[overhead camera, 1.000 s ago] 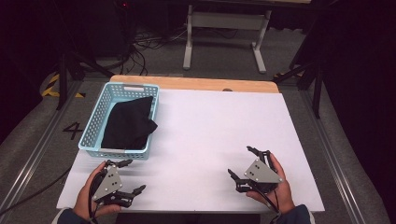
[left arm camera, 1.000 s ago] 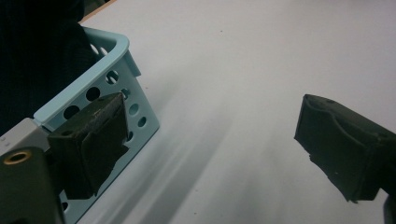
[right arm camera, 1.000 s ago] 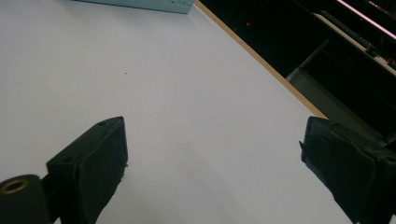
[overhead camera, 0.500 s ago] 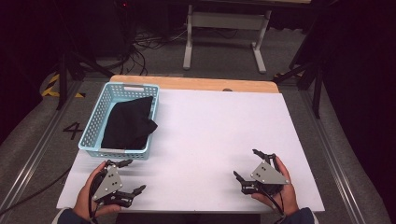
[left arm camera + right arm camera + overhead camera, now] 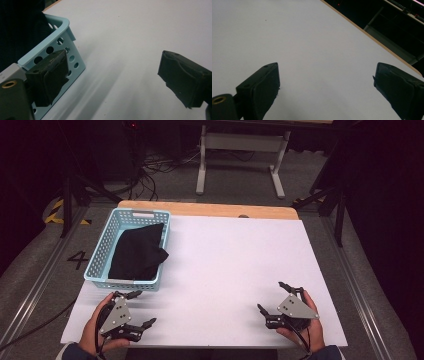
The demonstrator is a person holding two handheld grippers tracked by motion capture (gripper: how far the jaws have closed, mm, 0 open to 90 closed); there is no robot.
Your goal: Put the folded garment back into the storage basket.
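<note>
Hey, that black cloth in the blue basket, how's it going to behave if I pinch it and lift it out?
The black cloth lies crumpled, one fold draped over the blue basket rim, so it will probably be floppy and hang down. It looks thin, so likely light. The perforated plastic basket also seems light; a snagged fold might drag or tip it. Both tools, left and right, are open.

The counter (image 5: 235,265) is covered by a white sheet, with a wooden strip left bare along its far edge. A light blue perforated basket (image 5: 161,257) is set at its left side.
</note>
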